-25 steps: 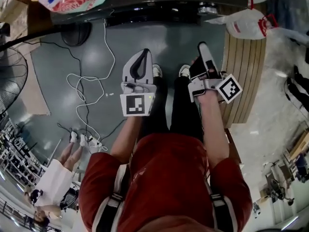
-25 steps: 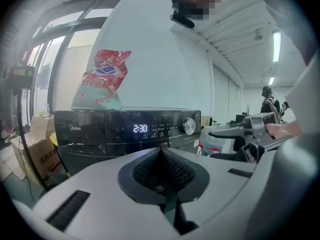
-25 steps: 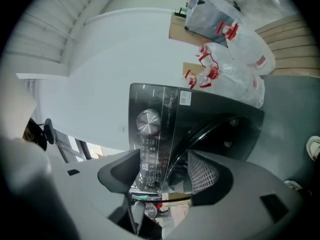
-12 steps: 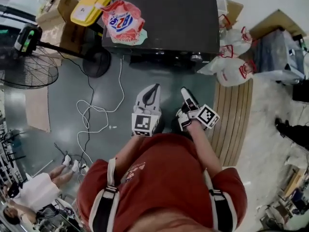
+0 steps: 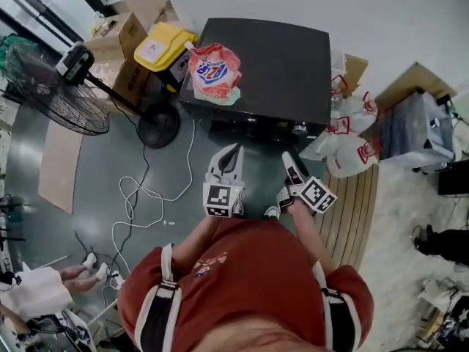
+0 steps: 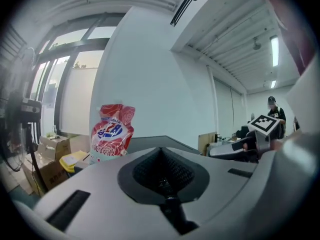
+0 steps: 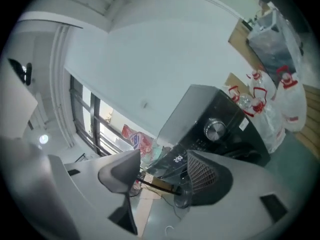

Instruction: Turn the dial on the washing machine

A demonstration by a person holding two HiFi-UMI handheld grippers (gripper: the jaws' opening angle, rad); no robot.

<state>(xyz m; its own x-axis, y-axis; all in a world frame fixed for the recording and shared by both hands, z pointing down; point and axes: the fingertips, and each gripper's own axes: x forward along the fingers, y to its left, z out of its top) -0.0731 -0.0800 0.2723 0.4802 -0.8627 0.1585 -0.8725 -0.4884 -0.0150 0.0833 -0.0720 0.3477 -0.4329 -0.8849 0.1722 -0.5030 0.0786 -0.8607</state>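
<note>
Two grippers hang short of the washing machine [image 5: 267,64] in the head view, left gripper [image 5: 233,152] and right gripper [image 5: 289,160] near its front; a detergent pouch [image 5: 215,72] lies on its lid. Left gripper view: jaws closed together, empty. Right gripper view: jaws apart, empty; the silver dial [image 7: 216,128] sits ahead on the front panel, untouched. Step judged: approach. Next, set the right jaws around the dial, close, twist.

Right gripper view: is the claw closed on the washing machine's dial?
No, the right claw has its jaws apart, and the dial sits untouched beyond them.
</note>
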